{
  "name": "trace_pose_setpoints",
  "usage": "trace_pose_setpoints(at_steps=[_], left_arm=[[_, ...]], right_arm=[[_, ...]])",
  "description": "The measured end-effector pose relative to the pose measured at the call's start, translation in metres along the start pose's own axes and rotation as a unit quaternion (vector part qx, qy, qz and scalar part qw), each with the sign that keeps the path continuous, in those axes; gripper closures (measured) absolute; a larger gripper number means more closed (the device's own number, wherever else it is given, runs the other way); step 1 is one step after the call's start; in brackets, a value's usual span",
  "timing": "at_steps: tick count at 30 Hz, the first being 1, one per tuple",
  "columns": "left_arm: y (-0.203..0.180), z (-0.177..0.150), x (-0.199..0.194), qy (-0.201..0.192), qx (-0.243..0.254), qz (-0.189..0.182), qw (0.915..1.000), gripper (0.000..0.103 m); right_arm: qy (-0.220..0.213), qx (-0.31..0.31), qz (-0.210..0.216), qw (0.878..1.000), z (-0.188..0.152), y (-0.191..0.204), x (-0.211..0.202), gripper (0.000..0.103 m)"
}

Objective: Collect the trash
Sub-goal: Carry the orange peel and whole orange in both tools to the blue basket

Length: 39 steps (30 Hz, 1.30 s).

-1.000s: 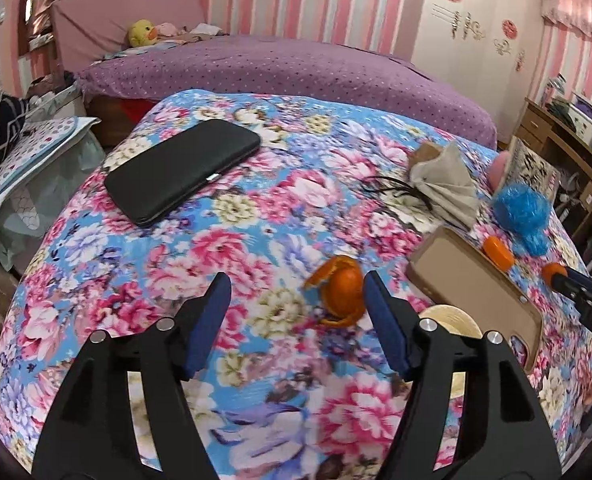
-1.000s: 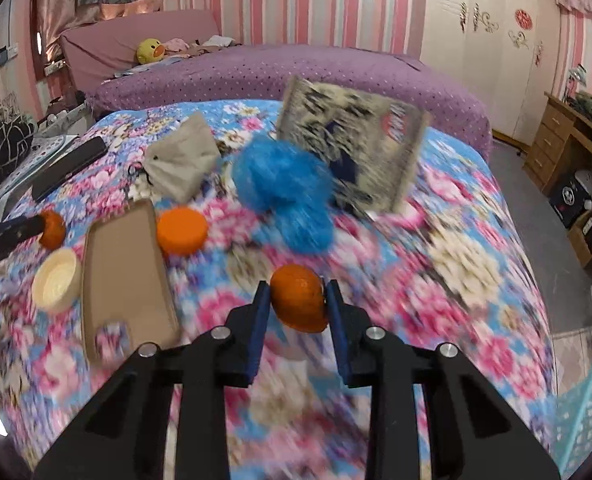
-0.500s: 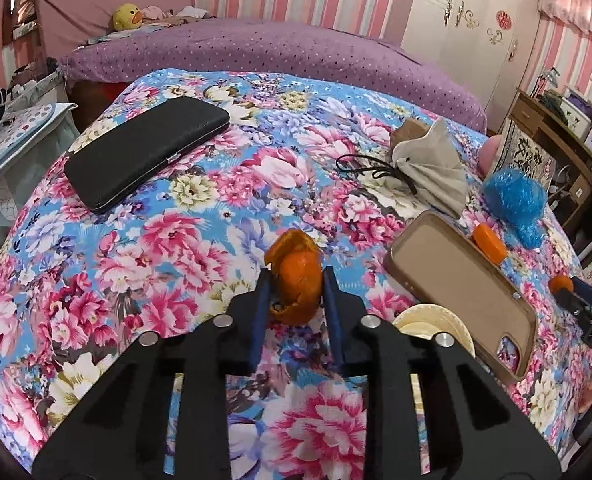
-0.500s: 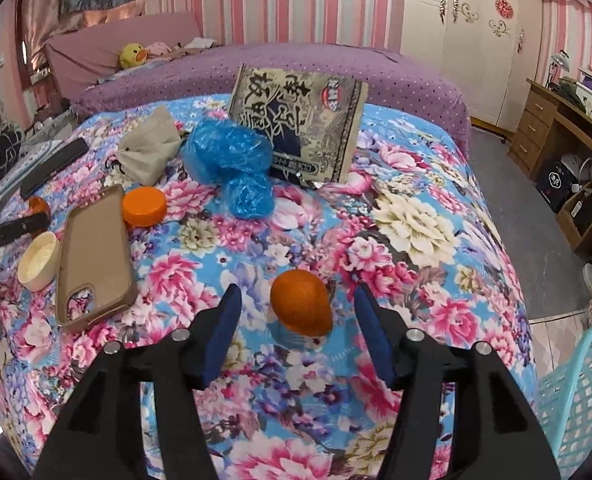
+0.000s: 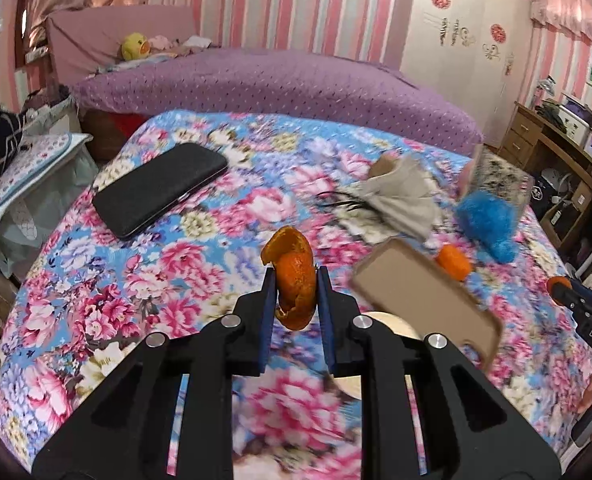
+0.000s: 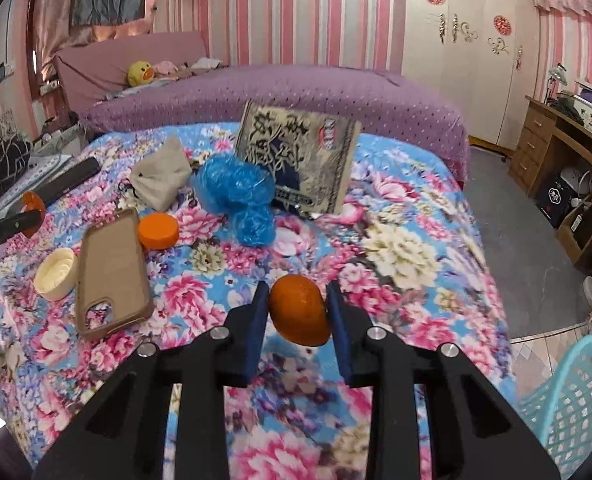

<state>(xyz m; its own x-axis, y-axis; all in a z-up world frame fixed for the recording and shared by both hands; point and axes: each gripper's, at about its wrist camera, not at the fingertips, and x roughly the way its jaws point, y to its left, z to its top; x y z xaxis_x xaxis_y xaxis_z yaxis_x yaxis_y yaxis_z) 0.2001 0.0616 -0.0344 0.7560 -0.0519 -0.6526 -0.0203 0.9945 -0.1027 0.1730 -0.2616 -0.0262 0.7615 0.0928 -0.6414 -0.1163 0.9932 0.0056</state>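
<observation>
My left gripper is shut on a curled piece of orange peel and holds it above the floral bedspread. My right gripper has its jaws close on each side of a second, rounded piece of orange peel; it looks gripped, held above the bedspread. A turquoise mesh basket stands on the floor at the lower right of the right wrist view. A crumpled blue plastic bag and a printed snack packet lie on the bed.
A tan phone case, an orange lid, a cream lid, a beige pouch and a black wallet lie on the bed. A wooden desk stands at the right, with grey floor beside the bed.
My left gripper closed on the orange peel and lifted it off the bedspread. My right gripper opened around its peel half a second ago and has now closed in on it again.
</observation>
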Motion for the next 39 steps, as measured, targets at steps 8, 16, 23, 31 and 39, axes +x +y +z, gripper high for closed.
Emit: trace_pose_setpoints(at_steps=[8, 16, 23, 31, 39], left_arm=[[-0.055, -0.009, -0.039, -0.027, 0.028, -0.03, 0.9988, 0.084], [-0.114, -0.036, -0.053, -0.026, 0.055, -0.051, 0.9969, 0.084], [-0.167, -0.058, -0.054, -0.01, 0.061, -0.065, 0.996, 0.084], [-0.238, -0.068, -0.059, -0.019, 0.077, -0.089, 0.9928, 0.084], [-0.325, -0.085, -0.068, -0.032, 0.117, -0.138, 0.983, 0.084]], right_arm=[[-0.026, 0.007, -0.014, 1.0, -0.003, -0.021, -0.055, 0.073], [-0.037, 0.027, -0.049, 0.998, -0.027, -0.068, -0.096, 0.073], [-0.047, 0.049, -0.073, 0.995, -0.042, -0.118, -0.117, 0.073], [-0.052, 0.078, -0.115, 0.989, -0.066, -0.187, -0.144, 0.073], [-0.048, 0.124, -0.163, 0.978, -0.101, -0.261, -0.17, 0.073]])
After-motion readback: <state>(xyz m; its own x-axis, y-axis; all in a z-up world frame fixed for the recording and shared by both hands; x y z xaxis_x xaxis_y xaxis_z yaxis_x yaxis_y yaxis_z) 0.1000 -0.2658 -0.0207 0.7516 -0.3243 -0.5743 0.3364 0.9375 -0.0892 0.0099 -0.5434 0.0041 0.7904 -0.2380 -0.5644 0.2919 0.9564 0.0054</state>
